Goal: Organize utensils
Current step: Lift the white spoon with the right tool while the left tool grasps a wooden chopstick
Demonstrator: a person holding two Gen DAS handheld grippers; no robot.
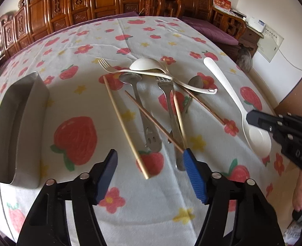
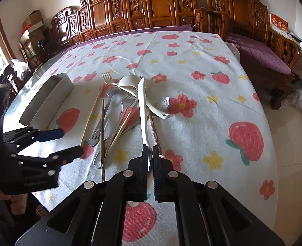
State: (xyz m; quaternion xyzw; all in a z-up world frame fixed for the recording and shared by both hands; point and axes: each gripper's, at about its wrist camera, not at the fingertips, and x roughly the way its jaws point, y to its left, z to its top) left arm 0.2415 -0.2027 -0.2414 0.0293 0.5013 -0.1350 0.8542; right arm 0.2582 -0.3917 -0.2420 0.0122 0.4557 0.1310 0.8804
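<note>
While the right gripper [image 2: 150, 149] is pinching the bowl end of the long white plastic spoon [image 2: 142, 106], its fingers [image 2: 144, 164] are sitting narrow around it, and the handle is reaching away over the heap of utensils. The left gripper [image 1: 150, 160] is hovering just before that heap with its fingers [image 1: 192, 170] spread wide and holding nothing.

The grip looks risky: smooth, glossy plastic is sitting between two ribbed pads at one far end, so the spoon may be pivoting or sliding loose once its long handle is hanging free. In the right wrist view the handle seems to be crossing the pile, so lifting could be dragging a neighbour along. The white plastic fork [image 1: 110, 67] and white ladle [image 1: 144, 64] are lying across the metal spoons and metal fork [image 1: 167, 94], with slim bamboo chopsticks [image 1: 122, 123] threaded between; round sticks are likely to be rolling on the soft strawberry-print cloth covering the surface [image 1: 192, 47].

The steel tray [image 1: 13, 127], oblong with thin upright walls, is waiting well apart on the left side, and a long spoon may be clipping its rim.
</note>
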